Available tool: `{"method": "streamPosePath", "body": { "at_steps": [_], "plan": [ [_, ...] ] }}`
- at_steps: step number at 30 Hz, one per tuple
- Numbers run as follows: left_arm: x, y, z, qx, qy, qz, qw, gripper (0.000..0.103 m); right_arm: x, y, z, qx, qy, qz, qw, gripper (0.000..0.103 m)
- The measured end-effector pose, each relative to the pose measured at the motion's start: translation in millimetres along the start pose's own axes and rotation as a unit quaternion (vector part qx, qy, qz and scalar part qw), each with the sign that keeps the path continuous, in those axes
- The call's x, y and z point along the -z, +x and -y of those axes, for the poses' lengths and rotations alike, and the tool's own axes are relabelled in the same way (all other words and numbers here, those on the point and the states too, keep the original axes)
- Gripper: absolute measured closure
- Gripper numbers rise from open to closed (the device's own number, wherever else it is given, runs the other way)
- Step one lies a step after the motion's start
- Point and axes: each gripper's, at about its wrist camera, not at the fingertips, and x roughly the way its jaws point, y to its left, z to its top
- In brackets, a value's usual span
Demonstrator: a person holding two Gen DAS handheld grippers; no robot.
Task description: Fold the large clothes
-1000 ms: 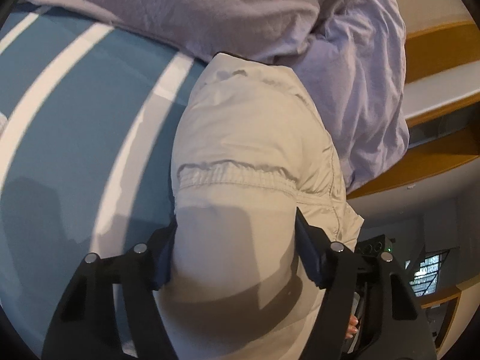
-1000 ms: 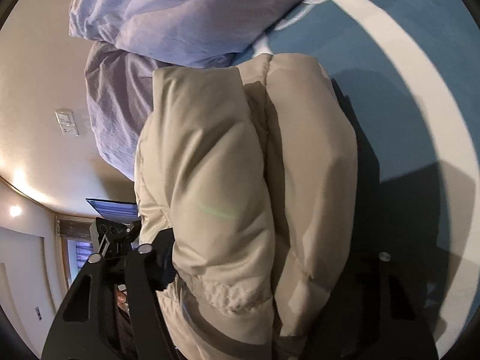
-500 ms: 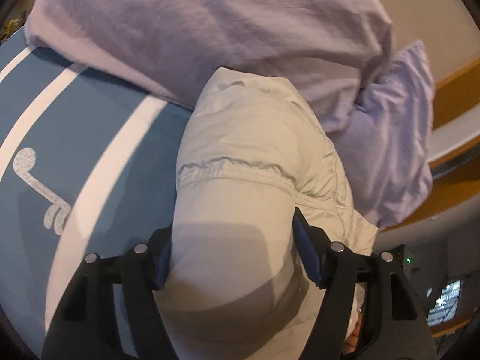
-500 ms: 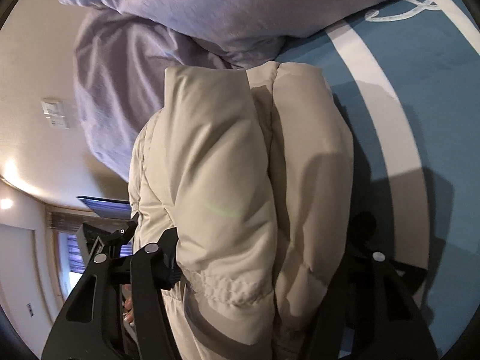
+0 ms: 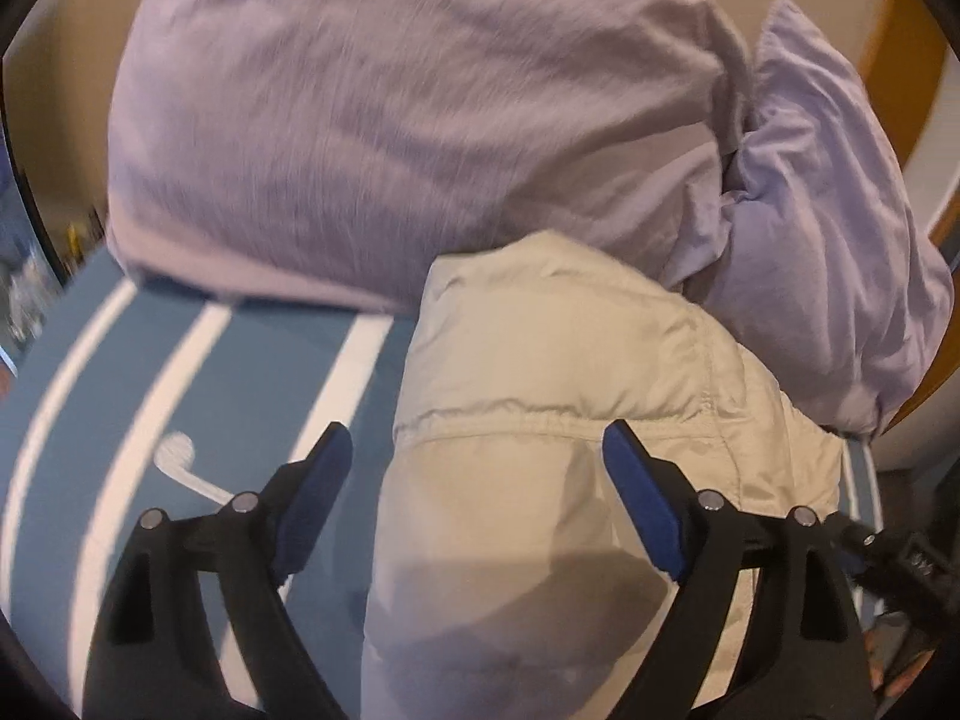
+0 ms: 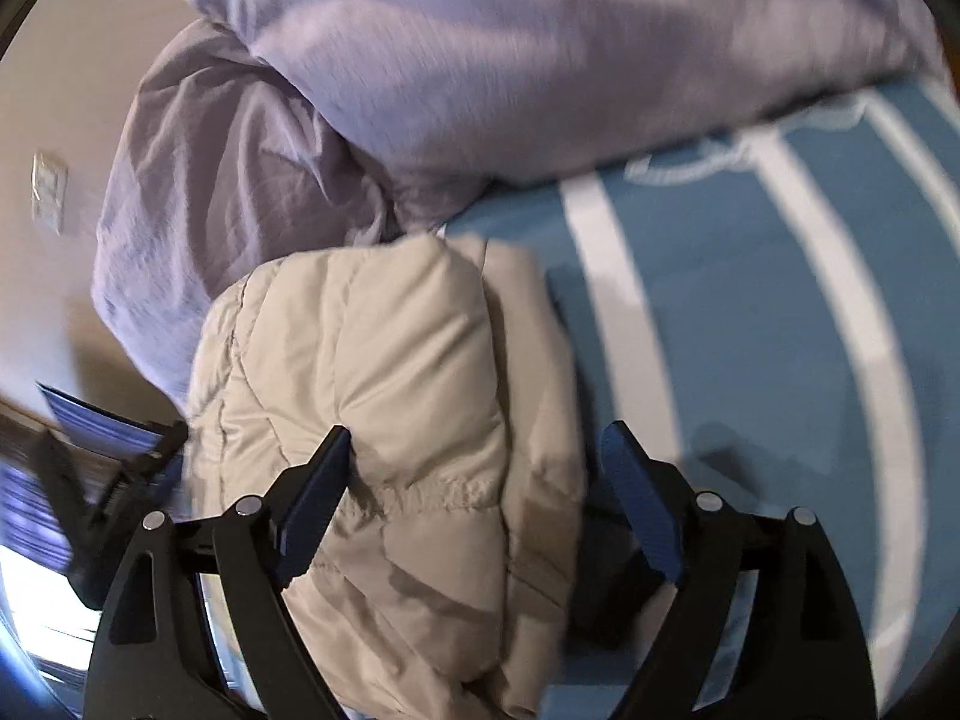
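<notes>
Both views blurred; jacket (image 5: 540, 420) cut off below

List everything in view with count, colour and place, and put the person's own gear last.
puffer jacket: one, beige, folded into a bundle on the bed beside the pillows.
pillows: two, lilac, at the head of the bed; the second sits at the bed's edge.
bed cover: one, blue with white stripes, under the jacket.
wall switch: one, pale, on the beige wall.
left claw: one, black with blue pads, open, fingers astride the jacket.
right claw: one, black with blue pads, open over the jacket.
</notes>
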Motion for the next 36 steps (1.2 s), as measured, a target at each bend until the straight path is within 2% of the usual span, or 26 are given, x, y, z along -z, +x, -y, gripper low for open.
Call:
{"method": "streamPosePath", "body": {
  "at_steps": [4,8,10,15,18,22,26,36],
  "plan": [
    [3.5,-13.4,19.0,-0.01,0.034,0.025,0.9991,0.015,-0.9,-23.8,-14.2,0.045,-0.037,0.056,0.997,0.017],
    [9.7,-20.9,38.6,-0.01,0.075,0.036,0.9965,0.013,-2.1,-38.4,-32.0,0.054,-0.073,0.099,0.991,0.02],
    [14.2,-21.1,44.9,-0.006,0.088,0.036,0.9954,0.013,-1.3,-38.3,-43.4,0.045,-0.094,0.106,0.989,0.03],
    [25.0,-15.0,53.2,0.003,0.103,0.023,0.9944,0.013,14.5,-28.1,-68.9,0.023,-0.162,0.091,0.982,0.053],
    [32.8,-10.9,54.7,0.001,0.112,0.018,0.9936,0.012,26.6,-16.8,-76.0,0.03,-0.184,0.076,0.98,0.06],
    [40.8,-9.1,54.7,-0.001,0.126,0.022,0.9918,0.009,41.2,2.1,-71.9,0.046,-0.191,0.052,0.979,0.061],
    [46.9,-6.6,55.0,-0.001,0.139,0.022,0.9901,0.007,52.4,12.9,-64.7,0.052,-0.19,0.045,0.979,0.061],
    [49.2,3.3,56.0,-0.003,0.144,0.011,0.9895,0.005,53.6,25.5,-60.1,0.055,-0.182,0.034,0.981,0.061]
  ]
}}
